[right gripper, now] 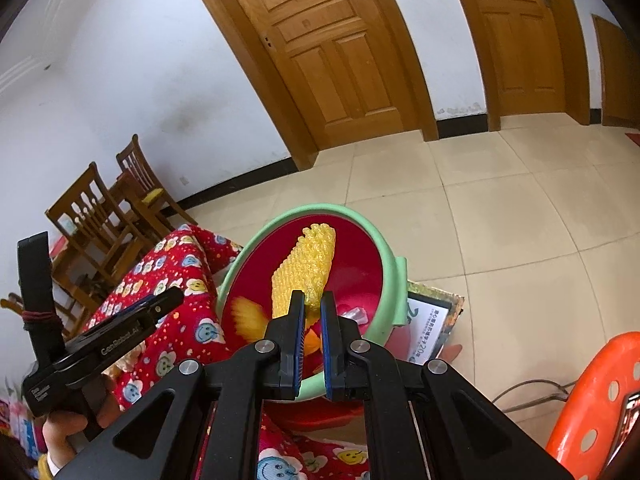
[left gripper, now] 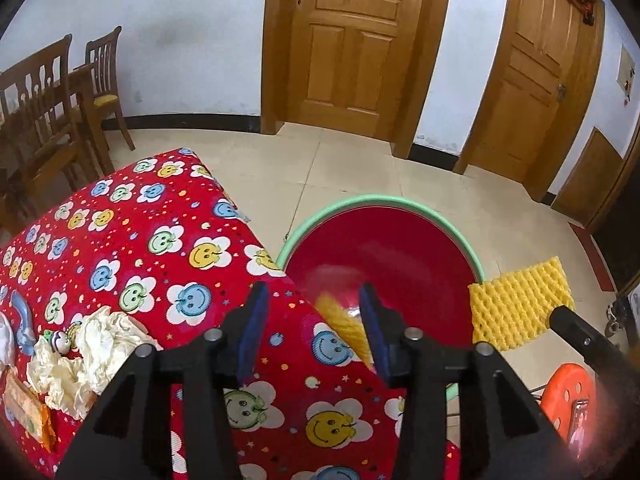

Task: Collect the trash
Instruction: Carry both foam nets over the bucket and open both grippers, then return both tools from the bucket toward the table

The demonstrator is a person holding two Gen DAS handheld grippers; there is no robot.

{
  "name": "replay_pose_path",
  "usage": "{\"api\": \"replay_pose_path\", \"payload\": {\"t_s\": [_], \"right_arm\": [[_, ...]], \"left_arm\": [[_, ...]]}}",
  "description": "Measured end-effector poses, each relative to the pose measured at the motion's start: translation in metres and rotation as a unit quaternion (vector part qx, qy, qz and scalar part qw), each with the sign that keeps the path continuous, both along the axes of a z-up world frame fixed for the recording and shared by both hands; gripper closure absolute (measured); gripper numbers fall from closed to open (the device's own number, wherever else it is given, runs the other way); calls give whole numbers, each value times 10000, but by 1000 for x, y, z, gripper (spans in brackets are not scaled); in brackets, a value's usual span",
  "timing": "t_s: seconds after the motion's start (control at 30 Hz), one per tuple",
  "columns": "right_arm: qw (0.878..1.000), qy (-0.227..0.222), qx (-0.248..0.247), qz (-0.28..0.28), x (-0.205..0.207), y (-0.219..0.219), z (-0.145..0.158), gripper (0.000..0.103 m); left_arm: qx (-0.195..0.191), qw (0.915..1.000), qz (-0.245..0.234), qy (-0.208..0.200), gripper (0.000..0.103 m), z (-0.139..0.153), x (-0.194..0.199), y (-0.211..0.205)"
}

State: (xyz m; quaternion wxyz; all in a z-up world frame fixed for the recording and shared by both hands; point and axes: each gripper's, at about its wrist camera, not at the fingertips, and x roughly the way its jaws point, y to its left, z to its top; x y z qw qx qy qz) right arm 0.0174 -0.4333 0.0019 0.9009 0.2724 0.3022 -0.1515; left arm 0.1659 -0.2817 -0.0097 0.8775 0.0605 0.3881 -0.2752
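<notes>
From the left wrist camera, a table under a red cloth (left gripper: 132, 240) printed with smiling flowers fills the lower left, standing on pale floor tiles (left gripper: 360, 168). Behind it are a white wall, two closed wooden doors (left gripper: 348, 44) and some wooden chairs (left gripper: 52, 100) at the far left. A basin (left gripper: 384, 204) with a green rim and red inside sits just past the table's corner. The left gripper (left gripper: 312, 300) hangs over that corner with its jaws spread and nothing pressed between them; a blurred yellow shape (left gripper: 340, 320) shows in the gap, too smeared to name. Crumpled tissue (left gripper: 88, 356) lies on the cloth at the lower left, beside small items cut off by the edge. A yellow foam net (left gripper: 520, 304) hangs over the basin's right rim, held from the right by a black finger only partly in frame.

From the right wrist camera, the right gripper (right gripper: 313, 300) pinches the bottom of the foam net (right gripper: 308, 264), which stands up over the basin (right gripper: 360, 216). An orange blur lies inside the basin, unclear. An orange plastic stool (right gripper: 600, 392) is cut off at the right. The left gripper (right gripper: 160, 300) reaches in from the left, held by a hand (right gripper: 68, 428).
</notes>
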Motion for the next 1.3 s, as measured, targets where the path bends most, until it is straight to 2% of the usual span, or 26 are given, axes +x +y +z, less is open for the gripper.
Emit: {"api": "replay_pose_path", "payload": {"t_s": [0.23,0.6,0.7,0.73,0.9,1.13,1.3], "right_arm": [[9999,102,-40,22,10,-2,-6,95],[9991,381,-95,133,42,-10,-22,91],[9992,359,-46,170,41,-10,-24,78],[9993,331,-18,165,40,-10,-24,69],[9995,264,27,168,34,-8,-20,64],[9995,157,-55,274,23,4,-5,39],[9992,134,-60,385,15,16,3,37]], "left_arm": [[35,9997,232,-34,36,3,-4,12],[44,9986,523,52,29,1,-6,34],[48,9982,593,69,28,1,-8,39],[37,9980,621,63,28,2,-9,41],[-31,9973,727,33,24,7,-14,51],[-47,9961,880,-8,19,15,-25,68],[-115,9947,1018,-30,18,23,-33,84]]}}
